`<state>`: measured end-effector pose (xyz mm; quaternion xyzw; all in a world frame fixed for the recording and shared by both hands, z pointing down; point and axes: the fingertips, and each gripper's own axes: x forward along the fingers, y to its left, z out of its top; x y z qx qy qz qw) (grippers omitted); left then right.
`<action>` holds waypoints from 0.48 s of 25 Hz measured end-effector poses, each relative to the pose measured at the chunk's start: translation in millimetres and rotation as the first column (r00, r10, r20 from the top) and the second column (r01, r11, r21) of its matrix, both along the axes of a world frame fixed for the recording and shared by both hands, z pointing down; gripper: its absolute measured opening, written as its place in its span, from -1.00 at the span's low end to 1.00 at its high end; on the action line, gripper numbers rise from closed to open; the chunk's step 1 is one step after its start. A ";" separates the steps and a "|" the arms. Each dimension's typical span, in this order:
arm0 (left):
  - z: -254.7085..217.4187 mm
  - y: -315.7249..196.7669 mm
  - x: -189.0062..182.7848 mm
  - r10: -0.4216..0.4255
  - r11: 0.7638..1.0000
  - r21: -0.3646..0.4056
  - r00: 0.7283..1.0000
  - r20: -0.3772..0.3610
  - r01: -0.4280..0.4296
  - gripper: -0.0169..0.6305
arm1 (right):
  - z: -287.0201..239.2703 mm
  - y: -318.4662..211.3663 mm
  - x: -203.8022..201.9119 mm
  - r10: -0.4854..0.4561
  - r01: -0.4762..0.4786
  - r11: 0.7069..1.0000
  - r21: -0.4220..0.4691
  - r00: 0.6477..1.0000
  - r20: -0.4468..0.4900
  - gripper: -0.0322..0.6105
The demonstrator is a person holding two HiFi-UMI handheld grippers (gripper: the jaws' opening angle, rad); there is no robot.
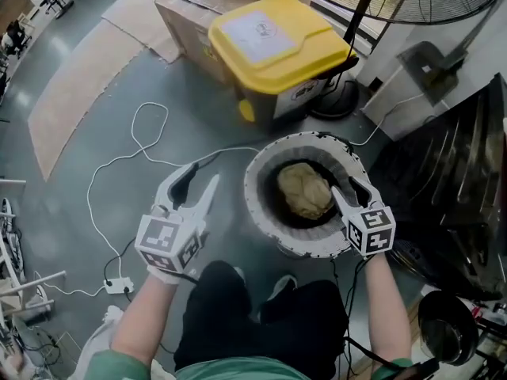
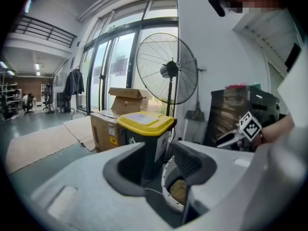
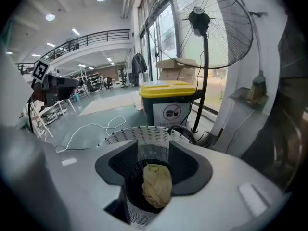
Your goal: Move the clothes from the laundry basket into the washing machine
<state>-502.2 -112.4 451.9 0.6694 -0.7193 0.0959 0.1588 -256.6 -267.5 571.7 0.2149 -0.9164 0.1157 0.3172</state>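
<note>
Head view, yellow-lidded bin [image 1: 273, 42] behind laundry basket [image 1: 257, 204], white cable [image 1: 119, 159] left

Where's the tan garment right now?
The tan garment lies inside the white laundry basket, right of centre in the head view, just left of the right gripper.

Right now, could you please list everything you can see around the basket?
laundry basket: one, white, on the floor at the person's feet
garment: one, tan, bunched inside the basket
bin: one, dark with a yellow lid, behind the basket
cardboard box: one, brown, left of the bin
fan: one, black, standing right of the bin
cable: one, white, looping over the floor at left
dark appliance: one, far right
left gripper: one, white, jaws open and empty, left of the basket
right gripper: one, white, jaws open over the garment, gripping nothing
</note>
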 end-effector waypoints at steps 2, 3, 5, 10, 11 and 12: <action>25.4 -4.6 -6.9 -0.006 1.000 0.007 1.000 0.008 0.006 -0.38 | 37.6 -6.2 -8.4 -0.059 0.059 0.998 -0.009 0.997 -0.046 -0.31; 37.2 -6.7 -10.6 -0.010 1.000 0.013 1.000 0.012 0.009 -0.38 | 57.1 -8.6 -13.0 -0.094 0.094 0.996 -0.009 0.993 -0.076 -0.29; 60.2 -9.2 -17.4 -0.016 1.000 0.022 1.000 0.018 0.015 -0.38 | 97.6 -9.4 -21.5 -0.175 0.175 0.984 -0.011 0.974 -0.145 -0.27; 108.9 -7.7 -34.1 -0.028 0.999 0.046 0.999 0.024 0.027 -0.38 | 197.2 4.4 -39.5 -0.389 0.373 0.921 -0.110 0.877 -0.281 -0.14; 118.0 -6.5 -36.9 -0.030 0.998 0.048 0.999 0.023 0.029 -0.38 | 215.0 7.8 -43.1 -0.428 0.404 0.904 -0.139 0.855 -0.292 -0.11; 127.4 -4.9 -38.9 -0.031 0.998 0.049 0.999 0.019 0.030 -0.38 | 232.8 10.7 -45.4 -0.465 0.435 0.885 -0.165 0.830 -0.307 -0.09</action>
